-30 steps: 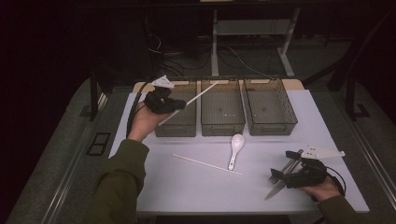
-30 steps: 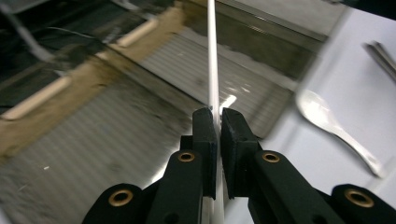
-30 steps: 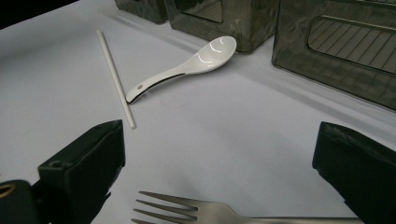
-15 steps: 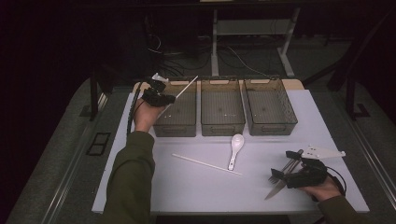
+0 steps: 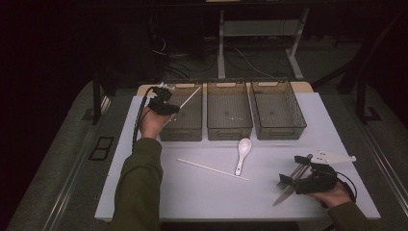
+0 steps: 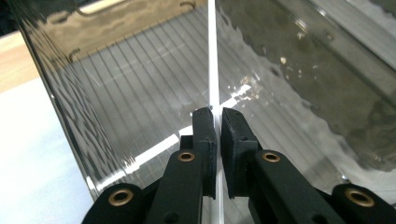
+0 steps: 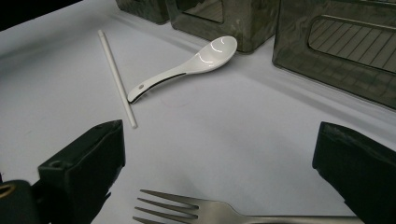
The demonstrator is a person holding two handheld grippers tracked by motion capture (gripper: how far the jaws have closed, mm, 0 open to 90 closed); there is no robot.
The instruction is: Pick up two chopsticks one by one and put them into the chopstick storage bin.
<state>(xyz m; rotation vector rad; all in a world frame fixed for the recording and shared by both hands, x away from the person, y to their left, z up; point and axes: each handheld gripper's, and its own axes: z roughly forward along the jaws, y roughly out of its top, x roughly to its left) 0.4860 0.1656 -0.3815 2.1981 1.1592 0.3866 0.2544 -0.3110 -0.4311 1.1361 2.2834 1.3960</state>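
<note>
Left gripper [image 5: 166, 107], at ten o'clock on the table, jaws pinched on a white chopstick [image 6: 212, 70] angled over the leftmost bin [image 5: 185, 126]. Best lowered level inside the walls, then released gently. Right gripper [image 7: 219, 177] at four o'clock, jaws wide, astride a fork [image 7: 187, 207]. Second chopstick [image 5: 211, 169] and white spoon [image 5: 242, 153] lying mid-table.

a white table [image 5: 202, 192] stands on grey floor [image 5: 62, 159], with cables [image 5: 192, 53] and a desk frame [image 5: 260, 29] behind.
</note>
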